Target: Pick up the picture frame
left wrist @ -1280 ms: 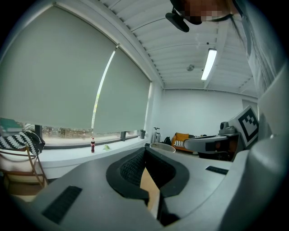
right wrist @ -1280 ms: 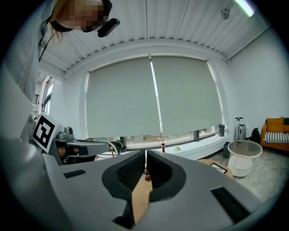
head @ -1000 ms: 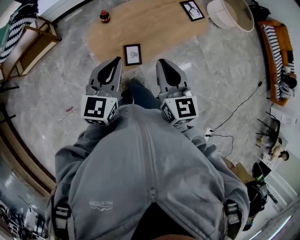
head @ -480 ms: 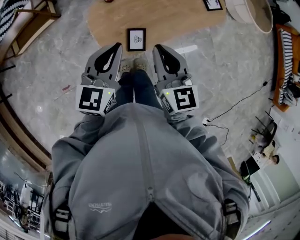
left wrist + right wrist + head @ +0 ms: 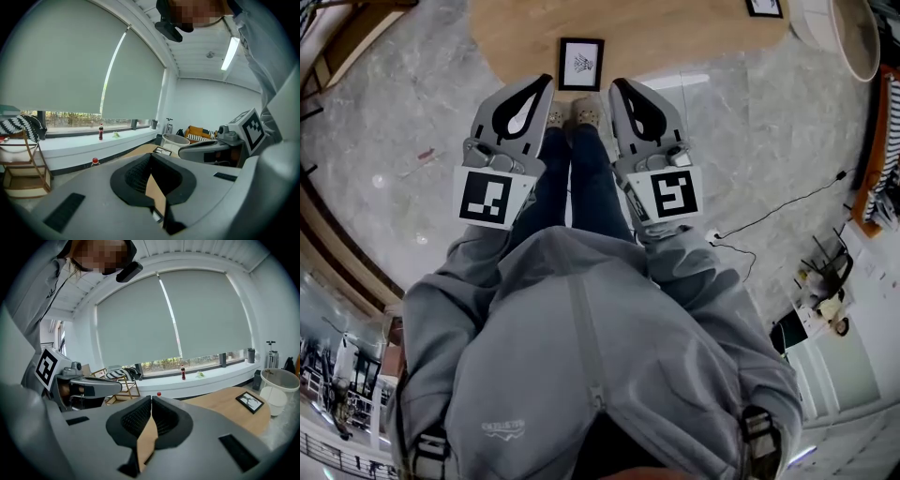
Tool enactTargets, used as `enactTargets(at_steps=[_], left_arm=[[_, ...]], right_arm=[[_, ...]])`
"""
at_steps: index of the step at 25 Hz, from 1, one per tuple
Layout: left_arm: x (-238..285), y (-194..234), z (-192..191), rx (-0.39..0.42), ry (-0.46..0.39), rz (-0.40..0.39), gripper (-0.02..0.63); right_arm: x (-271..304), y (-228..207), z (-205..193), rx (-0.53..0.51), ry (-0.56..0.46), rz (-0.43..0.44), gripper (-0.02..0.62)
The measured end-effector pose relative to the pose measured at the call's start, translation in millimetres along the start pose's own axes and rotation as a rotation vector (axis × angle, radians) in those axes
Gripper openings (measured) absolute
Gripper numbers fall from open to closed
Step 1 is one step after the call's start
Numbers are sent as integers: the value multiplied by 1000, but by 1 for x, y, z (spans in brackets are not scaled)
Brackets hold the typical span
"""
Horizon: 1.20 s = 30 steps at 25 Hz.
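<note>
Left gripper [image 5: 542,89] and right gripper [image 5: 621,91] sit side by side over the knees, both clenched and empty, likely staging a reach. Picture frame [image 5: 581,64] lies flat at the near edge of the wooden table [image 5: 516,37], untouched. Compared with a second ago, the frame sits nearer the tips.

A black cable [image 5: 778,206] lies on the grey marble floor [image 5: 394,112], and a white tub [image 5: 861,47] stands beside the wooden table [image 5: 675,37].
</note>
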State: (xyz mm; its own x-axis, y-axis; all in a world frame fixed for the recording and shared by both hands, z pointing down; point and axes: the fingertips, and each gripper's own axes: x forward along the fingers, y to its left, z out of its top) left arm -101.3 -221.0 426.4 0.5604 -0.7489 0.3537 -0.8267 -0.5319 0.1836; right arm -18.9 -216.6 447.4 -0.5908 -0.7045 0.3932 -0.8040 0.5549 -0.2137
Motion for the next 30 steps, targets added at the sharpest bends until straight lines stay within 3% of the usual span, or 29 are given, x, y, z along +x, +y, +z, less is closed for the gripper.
enactTargets(at_steps=[11,30], left_arm=[[50,28,-94,-19,28,9,18],[116,52,-227,-78,98,-17,18]], right_arm=[[54,-33,-78,-7,-25,1,34],[111,-75,-209,12,48,-4,34]])
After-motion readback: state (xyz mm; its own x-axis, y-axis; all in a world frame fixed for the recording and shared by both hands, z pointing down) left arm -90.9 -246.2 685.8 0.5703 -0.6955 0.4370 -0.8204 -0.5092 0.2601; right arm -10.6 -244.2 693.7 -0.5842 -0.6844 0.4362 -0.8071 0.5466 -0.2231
